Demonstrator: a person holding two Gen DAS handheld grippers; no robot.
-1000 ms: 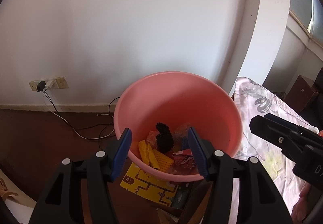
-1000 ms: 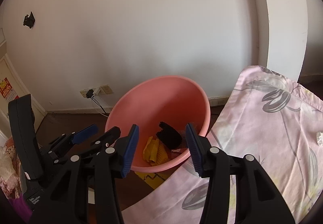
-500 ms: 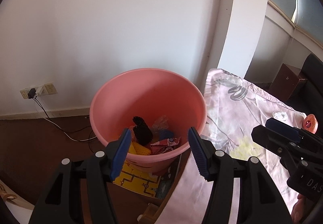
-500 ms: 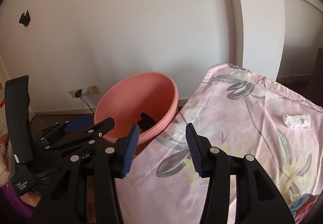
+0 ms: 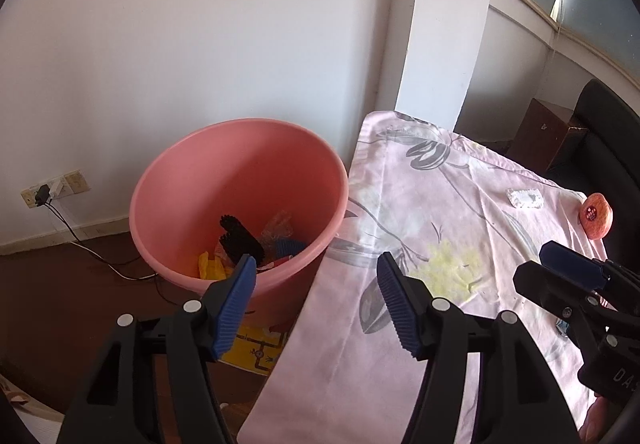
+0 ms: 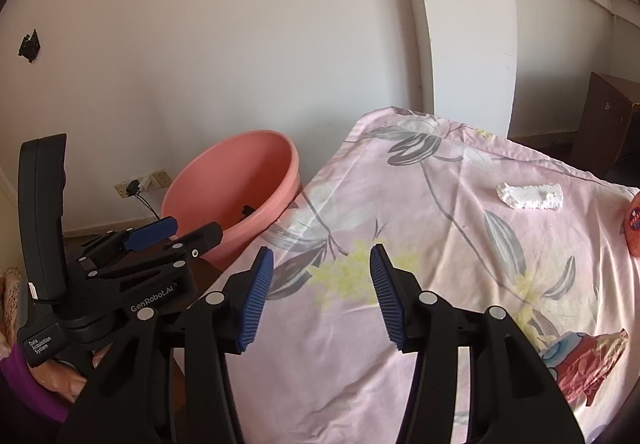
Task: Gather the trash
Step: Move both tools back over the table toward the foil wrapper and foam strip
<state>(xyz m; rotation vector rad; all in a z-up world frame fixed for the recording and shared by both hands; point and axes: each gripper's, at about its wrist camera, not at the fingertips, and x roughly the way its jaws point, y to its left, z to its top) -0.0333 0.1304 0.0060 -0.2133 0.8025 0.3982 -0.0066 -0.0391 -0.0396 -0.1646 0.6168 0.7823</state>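
A pink bucket [image 5: 168, 180] stands on the floor left of the table and holds several pieces of trash [image 5: 244, 240]; it also shows in the right wrist view [image 6: 224, 172]. My left gripper [image 5: 314, 302] is open and empty over the gap between bucket and table. My right gripper [image 6: 320, 298] is open and empty above the pink floral cloth [image 6: 440, 244]. On the cloth lie a white foam scrap [image 6: 530, 196], a crumpled red wrapper [image 6: 588, 368] and an orange-pink round item [image 6: 634, 228]. The foam scrap [image 5: 525, 198] and the round item [image 5: 596, 221] also show in the left wrist view.
A white wall and a pillar [image 5: 444, 24] stand behind the table. A wall socket with a cable [image 5: 48, 194] is at the lower left. A yellow printed box [image 5: 256, 352] lies under the bucket. A brown cabinet [image 5: 548, 132] stands far right.
Both grippers have swung to the right, away from the bucket and toward the cloth-covered table. More of the cloth and the items on it have come into view.
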